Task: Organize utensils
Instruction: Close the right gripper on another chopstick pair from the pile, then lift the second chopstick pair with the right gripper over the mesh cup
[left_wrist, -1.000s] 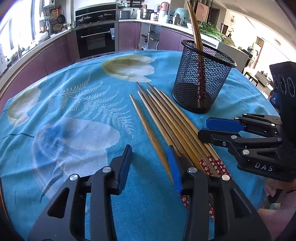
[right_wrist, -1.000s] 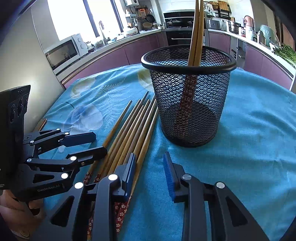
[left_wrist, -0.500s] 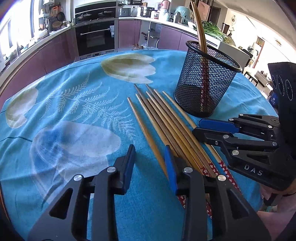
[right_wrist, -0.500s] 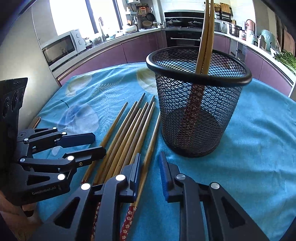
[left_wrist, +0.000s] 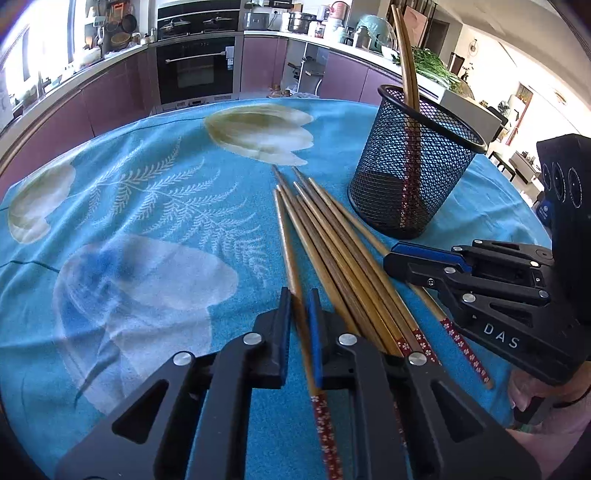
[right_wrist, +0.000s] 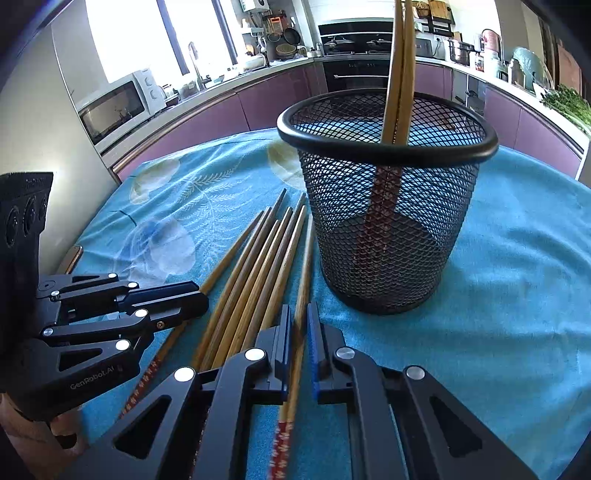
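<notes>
Several wooden chopsticks (left_wrist: 332, 236) with red patterned ends lie side by side on the blue cloth. They also show in the right wrist view (right_wrist: 258, 266). A black mesh holder (left_wrist: 410, 177) stands to their right, seen close up in the right wrist view (right_wrist: 388, 206), with two chopsticks (right_wrist: 399, 70) upright in it. My left gripper (left_wrist: 298, 299) is shut on the leftmost chopstick (left_wrist: 286, 236). My right gripper (right_wrist: 297, 317) is shut on the rightmost chopstick (right_wrist: 304, 266), beside the holder's base.
The round table carries a blue floral cloth (left_wrist: 147, 206). Behind it run purple kitchen cabinets with an oven (left_wrist: 195, 70) and a microwave (right_wrist: 118, 107). A phone-like object (right_wrist: 72, 256) lies at the table's left edge.
Both grippers were open and have moved forward over the chopsticks. Each has closed on one chopstick, the left on the leftmost, the right on the rightmost.
</notes>
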